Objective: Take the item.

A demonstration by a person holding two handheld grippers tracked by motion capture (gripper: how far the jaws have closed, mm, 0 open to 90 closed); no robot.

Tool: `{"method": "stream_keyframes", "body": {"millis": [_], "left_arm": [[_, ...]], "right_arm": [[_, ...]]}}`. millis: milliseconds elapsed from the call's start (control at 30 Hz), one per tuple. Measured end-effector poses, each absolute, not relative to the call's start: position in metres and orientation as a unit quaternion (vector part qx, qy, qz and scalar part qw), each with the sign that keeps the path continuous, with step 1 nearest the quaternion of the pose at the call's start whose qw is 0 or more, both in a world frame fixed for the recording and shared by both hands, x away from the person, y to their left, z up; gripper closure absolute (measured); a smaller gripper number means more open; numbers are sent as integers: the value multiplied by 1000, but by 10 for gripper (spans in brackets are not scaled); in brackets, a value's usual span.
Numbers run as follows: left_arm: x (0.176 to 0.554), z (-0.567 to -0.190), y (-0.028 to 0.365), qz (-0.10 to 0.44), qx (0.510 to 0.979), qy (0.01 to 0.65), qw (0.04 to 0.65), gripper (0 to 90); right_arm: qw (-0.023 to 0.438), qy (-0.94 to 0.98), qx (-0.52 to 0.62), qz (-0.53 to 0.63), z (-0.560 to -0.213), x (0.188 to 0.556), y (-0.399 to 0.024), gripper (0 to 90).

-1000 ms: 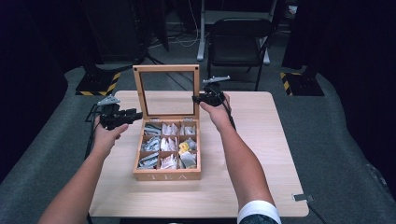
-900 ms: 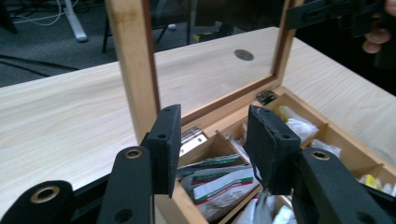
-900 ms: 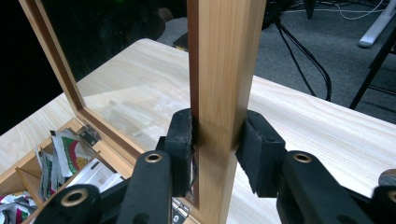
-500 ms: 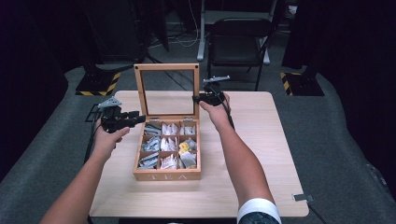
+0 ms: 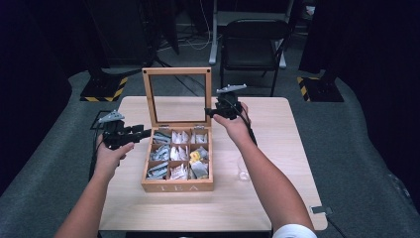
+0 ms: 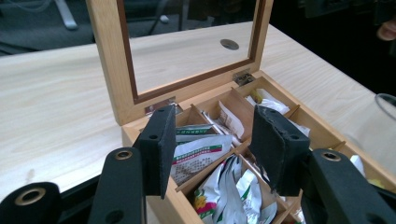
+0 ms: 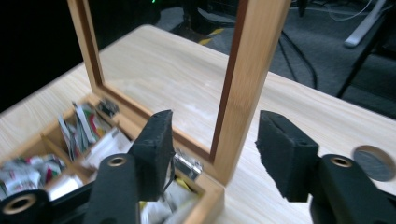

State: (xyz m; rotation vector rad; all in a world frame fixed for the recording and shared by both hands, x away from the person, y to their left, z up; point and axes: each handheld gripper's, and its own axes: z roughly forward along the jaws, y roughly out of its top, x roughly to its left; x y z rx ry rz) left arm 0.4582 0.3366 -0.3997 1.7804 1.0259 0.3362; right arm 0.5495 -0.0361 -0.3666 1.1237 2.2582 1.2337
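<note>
A wooden tea box (image 5: 178, 186) stands mid-table, its compartments full of tea sachets (image 6: 201, 154). Its glass-paned lid (image 5: 177, 72) stands upright at the back. My right gripper (image 5: 209, 113) is open beside the lid's right edge; in the right gripper view the lid's frame post (image 7: 243, 88) stands between the jaws, not gripped. My left gripper (image 5: 145, 132) is open at the box's left rim. In the left gripper view its jaws hover over the near sachet compartments with nothing between them.
A clear glass (image 5: 243, 168) stands on the wooden table (image 5: 277, 148) right of the box, partly behind my right forearm. A round cable hole (image 7: 376, 162) sits in the tabletop. Beyond the far edge stands a black chair (image 5: 252, 37).
My left gripper has moved slightly right toward the box's left rim. The right gripper stays by the lid's right edge. The lid has not moved.
</note>
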Motion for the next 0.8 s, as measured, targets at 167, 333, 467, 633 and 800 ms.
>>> {"method": "stream_keyframes", "body": {"millis": [167, 333, 467, 633, 800], "left_arm": [[451, -403, 336, 140, 729, 440, 505, 489], [444, -398, 330, 150, 731, 434, 505, 489], [438, -394, 327, 152, 731, 430, 508, 471], [430, -393, 325, 152, 733, 425, 509, 442], [425, -392, 327, 154, 732, 428, 507, 439]], "right_arm": [[166, 804, 386, 420, -370, 536, -38, 407], [171, 809, 381, 414, -372, 522, -36, 425], [158, 823, 361, 409, -375, 508, -34, 505], [154, 839, 328, 406, -383, 487, -29, 523], [155, 844, 319, 402, -391, 473, -25, 509]]}}
